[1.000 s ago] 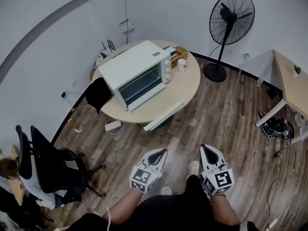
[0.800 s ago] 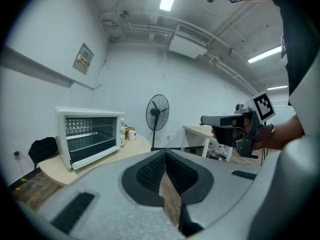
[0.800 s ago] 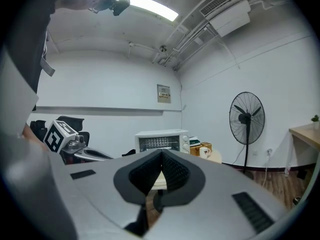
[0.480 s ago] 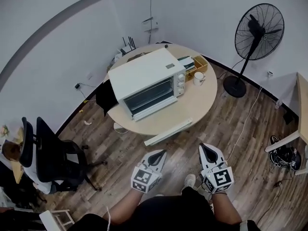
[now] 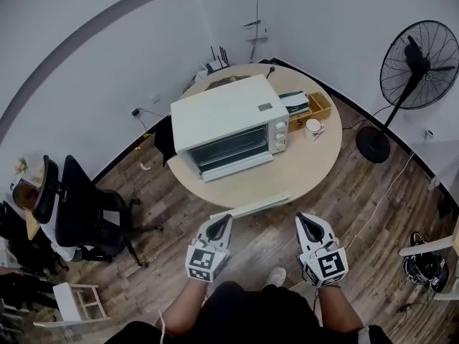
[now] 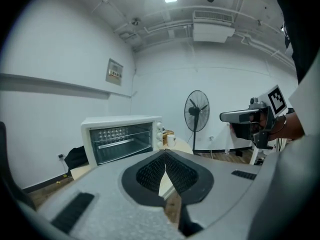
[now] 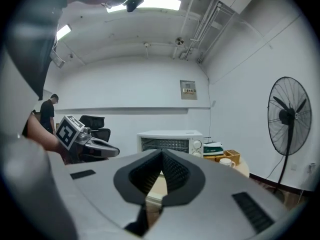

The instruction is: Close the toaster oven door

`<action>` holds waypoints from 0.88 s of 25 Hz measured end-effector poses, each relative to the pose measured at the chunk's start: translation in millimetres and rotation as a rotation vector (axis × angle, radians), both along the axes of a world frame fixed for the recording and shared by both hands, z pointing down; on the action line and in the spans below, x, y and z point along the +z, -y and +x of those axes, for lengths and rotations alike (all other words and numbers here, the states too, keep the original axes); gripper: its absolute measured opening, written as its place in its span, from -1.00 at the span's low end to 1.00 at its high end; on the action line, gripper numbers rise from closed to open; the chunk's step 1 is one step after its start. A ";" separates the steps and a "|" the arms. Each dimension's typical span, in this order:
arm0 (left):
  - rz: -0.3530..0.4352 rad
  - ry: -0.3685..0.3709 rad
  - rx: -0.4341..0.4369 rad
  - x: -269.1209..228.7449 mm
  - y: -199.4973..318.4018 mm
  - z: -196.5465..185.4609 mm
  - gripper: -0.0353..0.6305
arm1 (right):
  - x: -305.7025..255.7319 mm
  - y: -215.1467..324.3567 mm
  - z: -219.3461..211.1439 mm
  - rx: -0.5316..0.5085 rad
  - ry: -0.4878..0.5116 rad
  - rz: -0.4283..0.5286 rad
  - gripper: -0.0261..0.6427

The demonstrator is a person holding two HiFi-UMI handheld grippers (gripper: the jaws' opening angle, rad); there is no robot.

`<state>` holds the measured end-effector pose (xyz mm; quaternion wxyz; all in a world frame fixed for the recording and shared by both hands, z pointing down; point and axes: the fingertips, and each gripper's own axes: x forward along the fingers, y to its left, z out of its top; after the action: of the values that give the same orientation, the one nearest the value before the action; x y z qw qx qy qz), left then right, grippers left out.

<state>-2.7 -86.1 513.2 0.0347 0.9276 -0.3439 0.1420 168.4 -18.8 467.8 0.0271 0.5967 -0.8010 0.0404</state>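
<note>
The white toaster oven stands on a round wooden table, its dark glass front turned toward me with a white bar along the lower edge. From here I cannot tell whether its door is ajar. The oven also shows ahead in the left gripper view and the right gripper view. My left gripper and right gripper hover side by side over the floor, short of the table. Both are shut and hold nothing. Each sees the other: the right gripper, the left gripper.
A mug and a wooden box sit right of the oven. A long white bar lies at the table's near edge. A standing fan is at the right. A black office chair, a seated person and a white stool are at the left.
The table and oven have shifted right and nearer in the head view as I step toward them. Both grippers stay shut and level in front of me.
</note>
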 end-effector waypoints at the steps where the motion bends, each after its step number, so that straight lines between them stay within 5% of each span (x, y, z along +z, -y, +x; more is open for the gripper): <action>1: 0.001 0.004 -0.024 0.2 3.5 -2.1 -0.88 | 3.5 5.0 1.5 -0.019 0.002 -0.007 -0.93; 10: -0.046 0.053 -0.168 24.9 19.3 -40.5 -0.88 | 12.6 53.6 -25.0 -0.164 -0.053 -0.026 -0.93; 17: -0.029 0.095 -0.171 39.2 34.3 -52.1 -0.88 | 17.1 79.4 -59.9 -0.217 -0.036 -0.047 -0.93; 22: -0.036 0.234 -0.140 66.4 40.8 -65.2 -0.87 | 21.1 94.4 -74.0 -0.232 -0.038 -0.052 -0.93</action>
<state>-67.9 -126.9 579.6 0.0208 0.8776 -0.4070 0.2524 94.4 -113.3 488.9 0.0625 0.5000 -0.8625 0.0465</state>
